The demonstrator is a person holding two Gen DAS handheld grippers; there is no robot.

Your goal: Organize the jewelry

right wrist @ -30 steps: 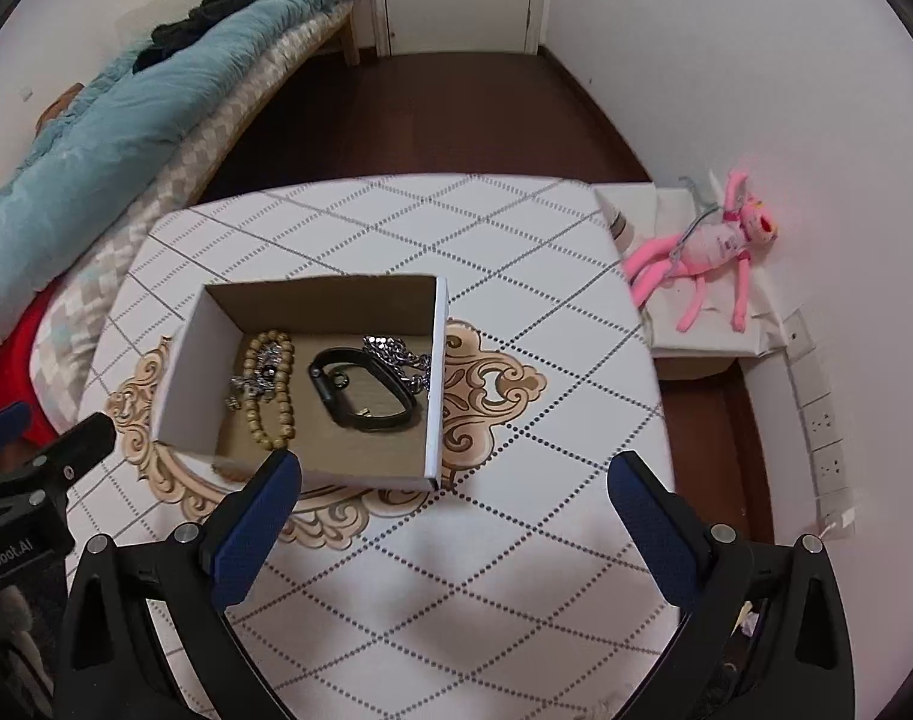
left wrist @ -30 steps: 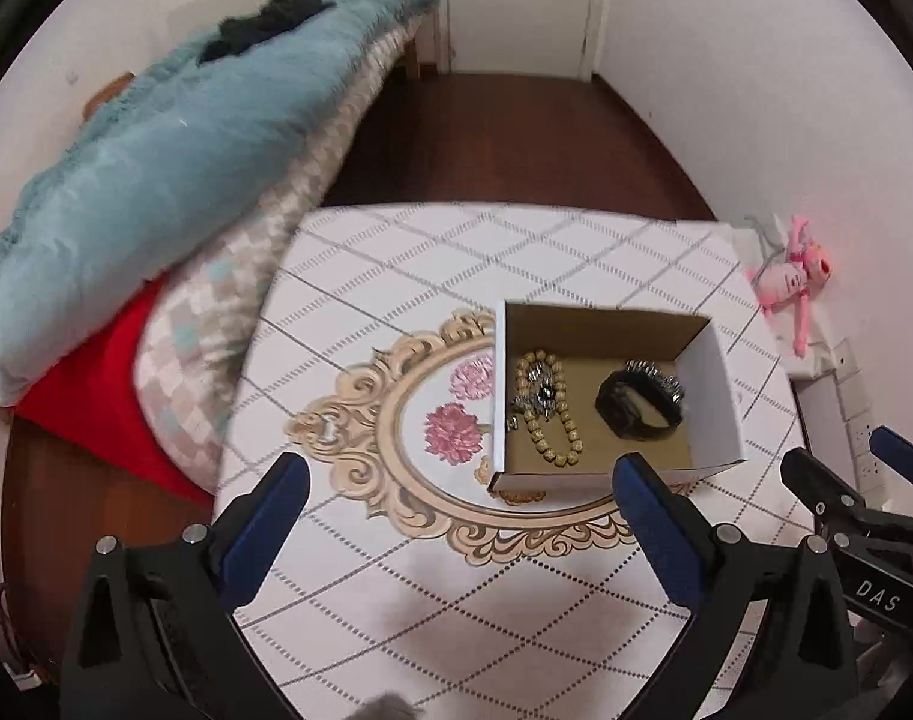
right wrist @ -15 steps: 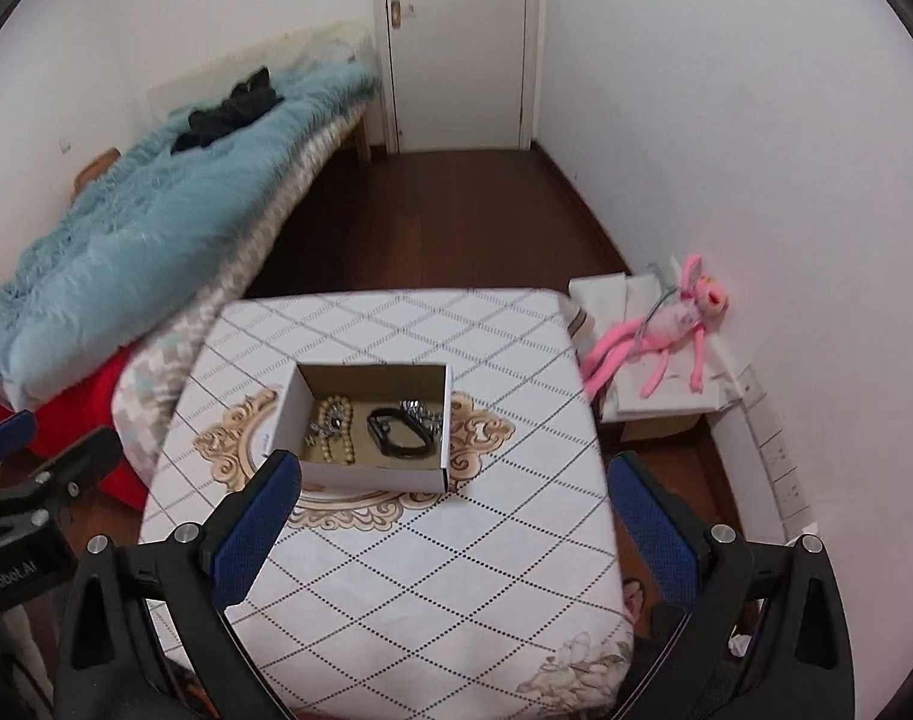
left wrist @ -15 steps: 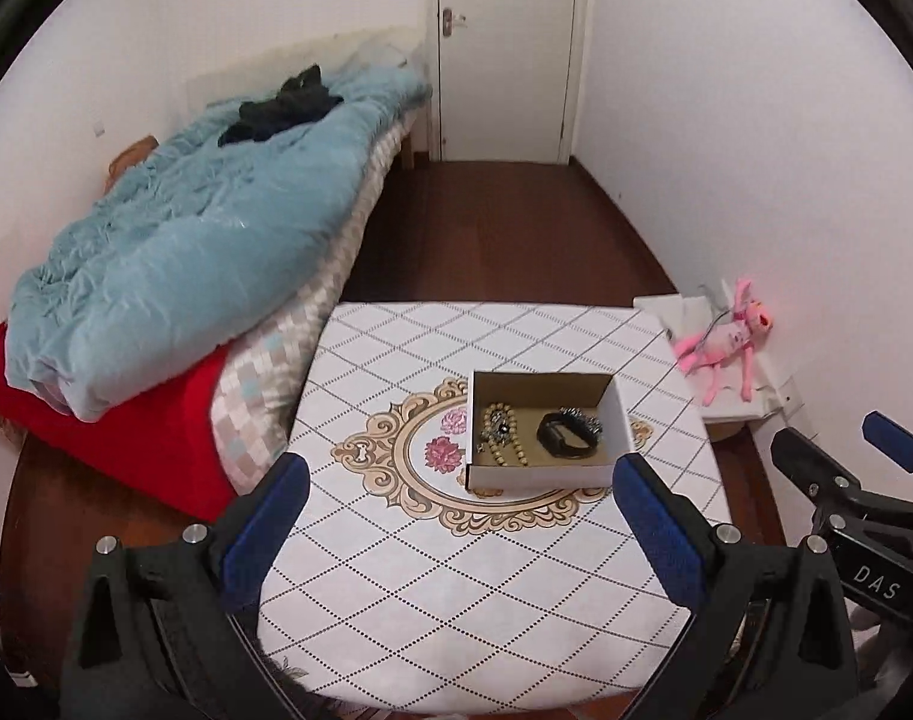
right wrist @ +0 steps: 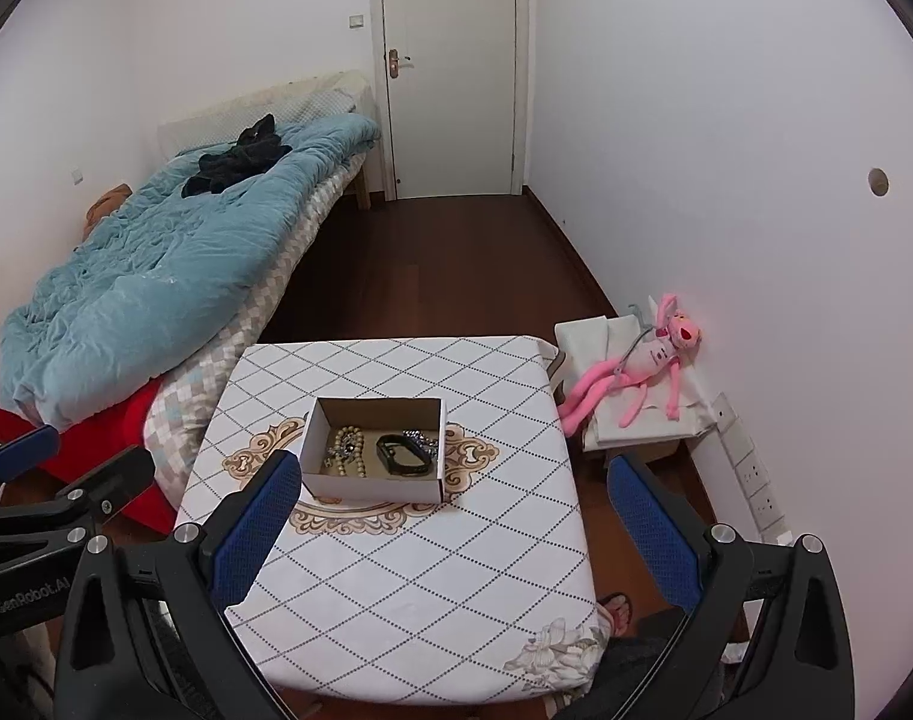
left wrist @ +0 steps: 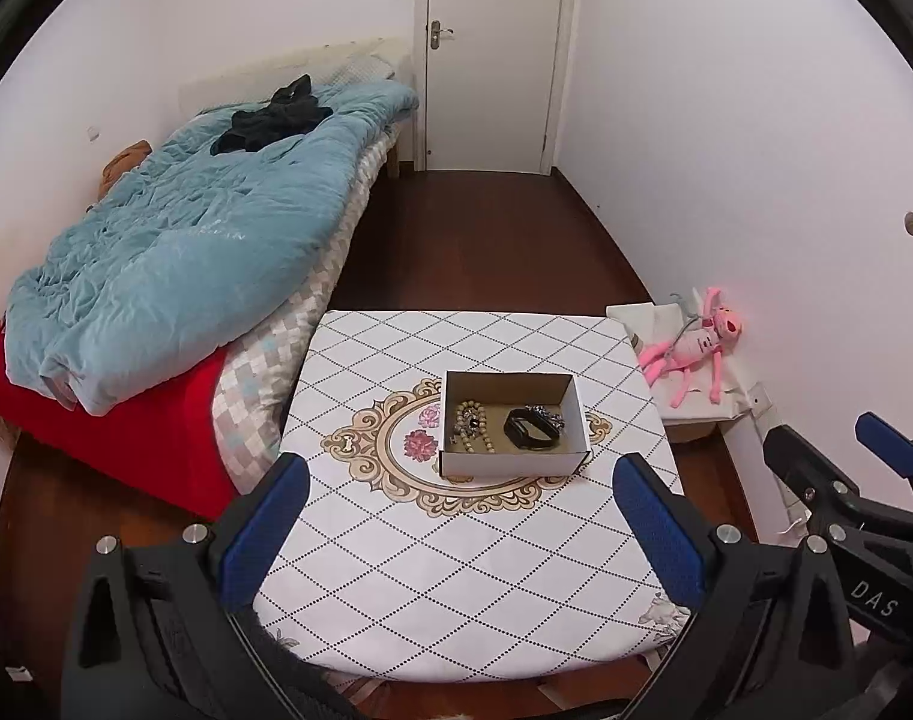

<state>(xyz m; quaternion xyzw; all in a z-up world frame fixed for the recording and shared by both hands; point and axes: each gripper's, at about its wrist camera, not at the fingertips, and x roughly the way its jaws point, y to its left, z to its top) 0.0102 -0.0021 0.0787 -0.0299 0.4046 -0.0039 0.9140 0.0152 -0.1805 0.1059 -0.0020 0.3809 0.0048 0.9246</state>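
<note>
A small cardboard box [left wrist: 510, 462] [right wrist: 372, 486] stands on the table's patterned cloth [left wrist: 456, 570] [right wrist: 408, 588]. Inside lie a beaded bracelet [left wrist: 471, 425] [right wrist: 343, 450], a black band [left wrist: 529, 429] [right wrist: 403, 455] and a silver chain [left wrist: 546, 413] [right wrist: 423, 438]. My left gripper [left wrist: 456, 516] is open, high above and well back from the box, with nothing between its blue fingers [left wrist: 264, 531]. My right gripper [right wrist: 450, 516] is open and empty too, equally far back. The right gripper also shows at the left view's right edge.
A bed with a blue quilt [left wrist: 186, 240] [right wrist: 156, 276] flanks the table's left side. A pink plush toy [left wrist: 696, 348] [right wrist: 642, 366] lies on a low white stand by the right wall. Dark wood floor runs to a shut door [left wrist: 492, 54]. A foot [right wrist: 618, 609] shows below the table.
Both grippers have drawn up and back from the table. The box, close under them a second ago, is now small and far below. Both stay open.
</note>
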